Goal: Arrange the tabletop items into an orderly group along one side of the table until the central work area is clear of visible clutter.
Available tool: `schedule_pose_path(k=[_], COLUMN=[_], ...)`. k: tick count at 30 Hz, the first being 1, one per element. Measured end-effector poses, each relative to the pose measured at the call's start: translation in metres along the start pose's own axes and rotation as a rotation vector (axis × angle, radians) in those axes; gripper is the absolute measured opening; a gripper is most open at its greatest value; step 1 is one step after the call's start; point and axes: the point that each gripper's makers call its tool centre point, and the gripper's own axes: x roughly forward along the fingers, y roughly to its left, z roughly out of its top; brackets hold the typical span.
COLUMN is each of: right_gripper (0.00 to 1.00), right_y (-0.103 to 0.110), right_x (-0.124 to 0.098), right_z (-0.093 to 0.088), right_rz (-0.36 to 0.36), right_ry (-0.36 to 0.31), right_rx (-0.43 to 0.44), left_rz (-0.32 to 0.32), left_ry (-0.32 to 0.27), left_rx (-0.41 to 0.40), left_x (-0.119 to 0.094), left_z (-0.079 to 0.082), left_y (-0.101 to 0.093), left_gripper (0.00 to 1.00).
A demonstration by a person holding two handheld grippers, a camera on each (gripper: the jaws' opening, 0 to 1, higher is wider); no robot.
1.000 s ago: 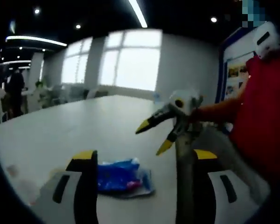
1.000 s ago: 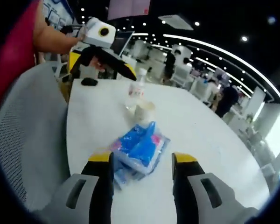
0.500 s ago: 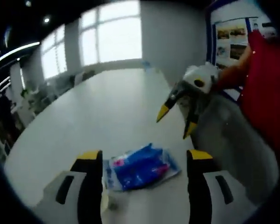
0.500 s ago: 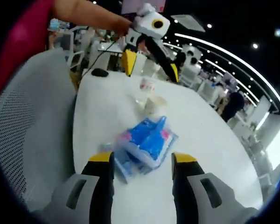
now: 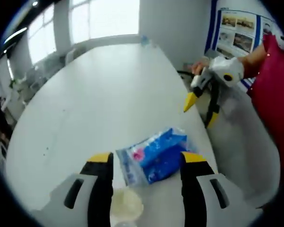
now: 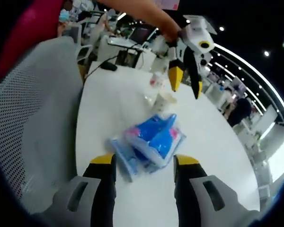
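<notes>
Your left gripper (image 5: 142, 160) hangs with jaws spread wide, gripping nothing, and the blue packet (image 5: 154, 154) lies flat on the white table (image 5: 99, 94) between the tips. A pale paper cup (image 5: 126, 205) sits just below it. Your right gripper (image 6: 144, 161) is also spread and empty, with the same packet just ahead of its tips, close to the table edge beside the grey mesh chair (image 6: 33, 113). Beyond stands a clear bottle (image 6: 154, 87).

Both grippers (image 5: 143, 161) (image 6: 145, 163) open (empty)
</notes>
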Motion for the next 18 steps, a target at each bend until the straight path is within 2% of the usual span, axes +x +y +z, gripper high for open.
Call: schedule_pose_path(k=[6,8,9,11,18], right_gripper=[0.47,0.47,0.46,0.46,0.45], right_y=[0.002,0.003,0.004,0.005,0.011], right_x=[0.002,0.002,0.003,0.005,0.011], right_z=[-0.002,-0.003,-0.004,-0.006,-0.011], right_rz=[0.009,0.008,0.01,0.01,0.034], right_ry=[0.003,0.004,0.008,0.012,0.026], right_rx=[-0.01,-0.015,-0.017,-0.028,-0.051], left_rz=[-0.001,0.019,0.025,0.016,-0.043], left_ry=[0.045,0.096,0.145,0.202,0.305], left_rx=[-0.001,0.017,0.037,0.032,0.069], left_x=[0.013,0.019,0.023,0.03,0.053], left_z=[-0.003,-0.01,-0.019,-0.03,-0.049], left_y=[0.023,0.033,0.038,0.041,0.044], left_gripper=[0.46,0.45,0.44,0.45,0.38])
